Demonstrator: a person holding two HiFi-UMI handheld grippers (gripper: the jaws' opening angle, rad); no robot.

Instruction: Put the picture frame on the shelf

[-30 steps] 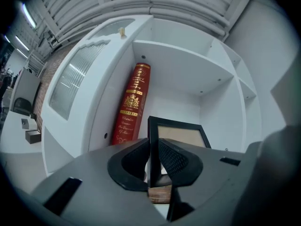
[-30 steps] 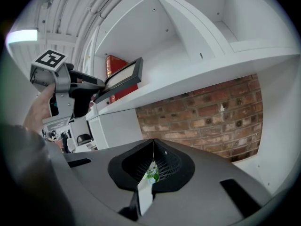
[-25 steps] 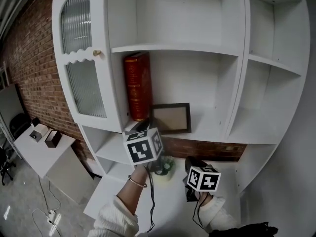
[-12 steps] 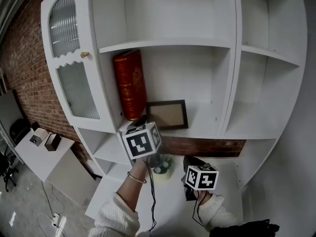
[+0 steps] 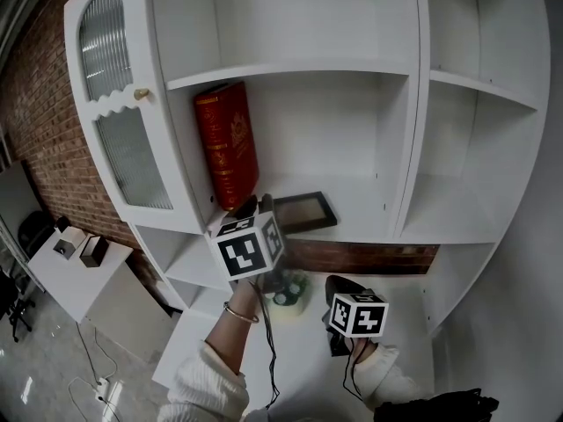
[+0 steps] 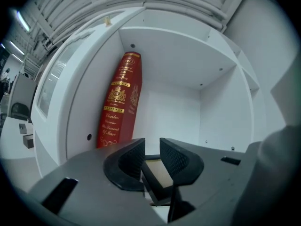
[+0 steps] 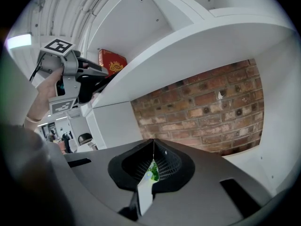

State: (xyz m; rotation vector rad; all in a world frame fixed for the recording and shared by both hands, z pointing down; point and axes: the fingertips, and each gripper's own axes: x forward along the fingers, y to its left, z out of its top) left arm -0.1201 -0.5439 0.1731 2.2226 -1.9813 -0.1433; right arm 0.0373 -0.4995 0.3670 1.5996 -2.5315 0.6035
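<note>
The picture frame (image 5: 304,211) is on the middle shelf (image 5: 374,220) of the white cabinet, just right of the tall red book (image 5: 227,143). The book leans against the compartment's left wall, so the frame has open board to sit on. The left tongs (image 5: 258,207) reach in level at the frame's near left corner. Their jaws have just been opening and stand apart with that corner between them, and the pads do not look pressed on it, so I'd judge the frame released. The right tongs (image 7: 153,160) are clenched on nothing and held low over the white worktop (image 5: 303,359) beside the small potted plant (image 5: 290,295) — simply out of the way. A second ago the frame stood upright facing the room. Now it is tipped far back, face up, though I can't tell whether it lies flat or propped.
</note>
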